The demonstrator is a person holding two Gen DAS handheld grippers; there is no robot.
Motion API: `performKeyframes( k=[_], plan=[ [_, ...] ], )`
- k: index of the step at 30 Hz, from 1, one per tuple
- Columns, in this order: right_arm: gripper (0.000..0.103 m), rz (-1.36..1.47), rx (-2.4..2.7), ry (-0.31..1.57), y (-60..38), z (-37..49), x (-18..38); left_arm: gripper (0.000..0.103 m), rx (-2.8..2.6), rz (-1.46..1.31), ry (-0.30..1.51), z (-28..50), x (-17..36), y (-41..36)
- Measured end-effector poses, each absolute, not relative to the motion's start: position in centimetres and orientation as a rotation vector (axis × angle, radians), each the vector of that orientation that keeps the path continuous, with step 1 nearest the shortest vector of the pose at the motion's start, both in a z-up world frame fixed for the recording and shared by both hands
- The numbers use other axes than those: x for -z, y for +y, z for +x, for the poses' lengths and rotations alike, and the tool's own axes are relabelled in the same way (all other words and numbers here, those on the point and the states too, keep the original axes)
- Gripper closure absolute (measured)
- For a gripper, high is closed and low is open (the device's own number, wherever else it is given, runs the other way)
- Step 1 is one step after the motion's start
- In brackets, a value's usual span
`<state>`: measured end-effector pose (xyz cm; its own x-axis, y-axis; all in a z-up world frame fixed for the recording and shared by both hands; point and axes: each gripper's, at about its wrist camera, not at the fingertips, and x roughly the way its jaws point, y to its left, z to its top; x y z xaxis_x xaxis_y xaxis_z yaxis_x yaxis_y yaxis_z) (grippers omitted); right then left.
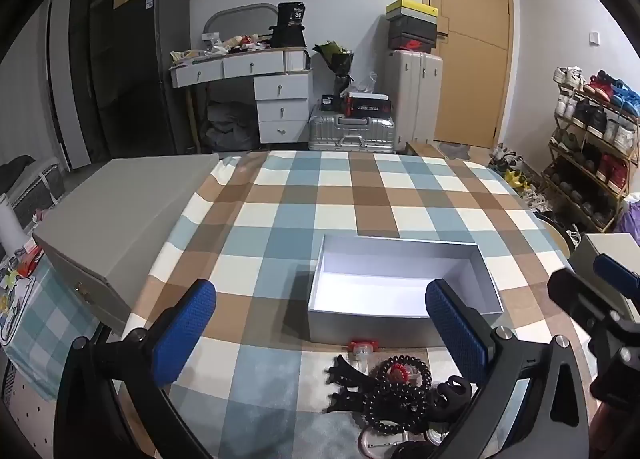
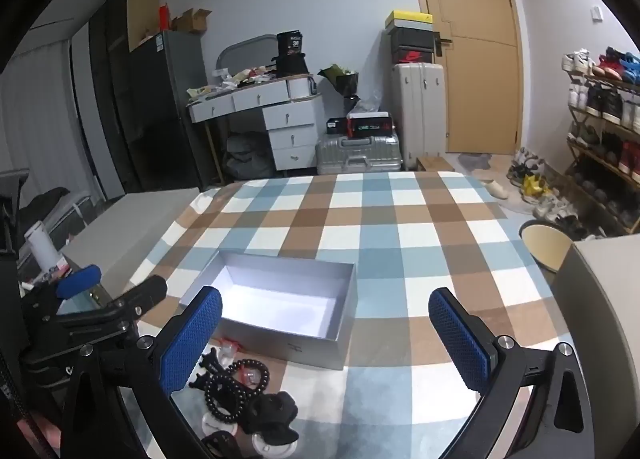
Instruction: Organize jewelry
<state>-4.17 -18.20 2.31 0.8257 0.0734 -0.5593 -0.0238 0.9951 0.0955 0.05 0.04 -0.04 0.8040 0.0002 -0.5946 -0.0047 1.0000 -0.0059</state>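
Note:
An open, empty white box (image 1: 400, 287) sits on the checked tablecloth; it also shows in the right wrist view (image 2: 280, 303). In front of it lies a pile of jewelry: a black bead bracelet (image 1: 400, 395) (image 2: 236, 387), black hair claws (image 1: 344, 383) (image 2: 272, 415) and a small clear piece with red (image 1: 362, 349). My left gripper (image 1: 320, 335) is open and empty, just above and behind the pile. My right gripper (image 2: 326, 343) is open and empty, to the right of the pile; it also shows in the left wrist view (image 1: 592, 299).
A closed grey case (image 1: 120, 219) lies at the table's left edge. Another grey box (image 2: 600, 299) stands at the right edge, with a round bin (image 2: 548, 247) beyond. Drawers, suitcases and a shoe rack (image 1: 592, 147) stand behind the table.

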Motion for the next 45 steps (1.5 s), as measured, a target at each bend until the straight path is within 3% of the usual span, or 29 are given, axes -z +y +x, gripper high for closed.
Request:
performKeyframes(
  k=[45],
  plan=[
    [0.000, 0.068, -0.079, 0.577, -17.2, -4.4, -2.3, 0.001, 0.006, -0.029, 0.648, 0.0, 0.2, 0.7]
  ],
)
